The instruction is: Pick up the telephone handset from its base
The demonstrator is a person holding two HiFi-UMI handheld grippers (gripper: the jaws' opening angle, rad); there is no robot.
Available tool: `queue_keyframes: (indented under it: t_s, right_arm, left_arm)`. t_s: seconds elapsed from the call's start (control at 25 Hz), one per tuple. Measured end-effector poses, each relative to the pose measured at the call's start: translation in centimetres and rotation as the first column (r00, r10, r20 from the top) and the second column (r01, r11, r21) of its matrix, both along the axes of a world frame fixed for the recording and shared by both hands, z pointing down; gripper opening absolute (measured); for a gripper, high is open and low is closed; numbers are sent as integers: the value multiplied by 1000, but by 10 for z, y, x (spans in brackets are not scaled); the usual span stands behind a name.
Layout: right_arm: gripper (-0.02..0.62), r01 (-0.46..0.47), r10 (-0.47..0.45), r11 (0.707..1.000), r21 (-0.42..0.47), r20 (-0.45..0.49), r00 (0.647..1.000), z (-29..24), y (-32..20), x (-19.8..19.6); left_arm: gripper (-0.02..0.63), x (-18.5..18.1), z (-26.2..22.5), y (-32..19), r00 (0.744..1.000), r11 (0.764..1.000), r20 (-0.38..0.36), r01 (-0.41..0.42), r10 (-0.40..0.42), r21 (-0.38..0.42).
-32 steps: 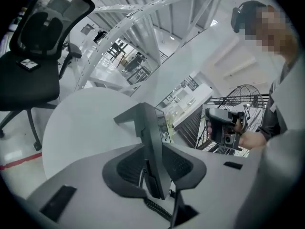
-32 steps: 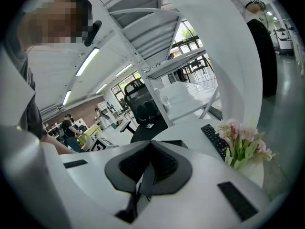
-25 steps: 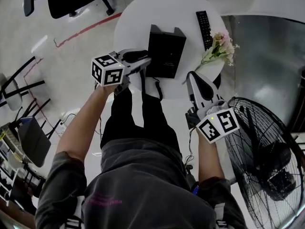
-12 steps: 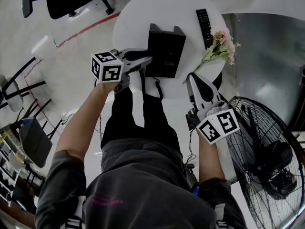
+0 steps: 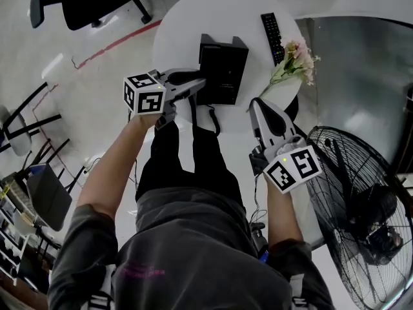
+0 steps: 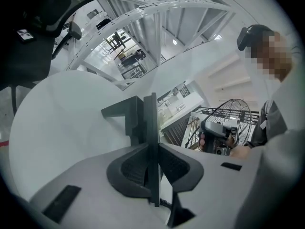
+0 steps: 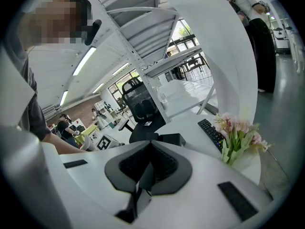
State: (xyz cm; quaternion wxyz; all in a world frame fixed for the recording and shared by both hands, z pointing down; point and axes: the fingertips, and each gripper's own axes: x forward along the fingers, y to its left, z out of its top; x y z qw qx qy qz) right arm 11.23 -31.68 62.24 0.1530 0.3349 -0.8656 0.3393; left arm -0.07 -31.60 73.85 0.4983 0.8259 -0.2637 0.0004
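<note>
Left gripper (image 5: 197,85) jaws have just been closing and pinch the thin black telephone handset (image 6: 151,116), which lies on its base (image 5: 227,70) by the round table's (image 5: 187,24) near edge. I should firm the pinch, then lift straight up, keeping the cord slack.

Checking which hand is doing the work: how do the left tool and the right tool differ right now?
The left tool is at the black telephone; the right tool hangs apart from it, at the near edge of the table. The left tool's jaws have just been closing and pinch a thin black edge of the telephone; the right tool's jaws are together and empty. Each carries a marker cube.
</note>
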Motion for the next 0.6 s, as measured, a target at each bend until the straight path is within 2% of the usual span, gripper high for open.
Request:
queue_keyframes:
  t_s: [0.28, 0.6]
  right_arm:
    - [20, -19, 19, 999, 33, 14, 1000, -24, -4, -3]
    - [20, -49, 44, 992, 118, 42, 998, -79, -16, -12]
  left_arm:
    - [77, -7, -38, 0, 1000, 1000, -31, 3, -2, 31]
    - [77, -30, -136, 0, 999, 990, -48, 32, -26, 137]
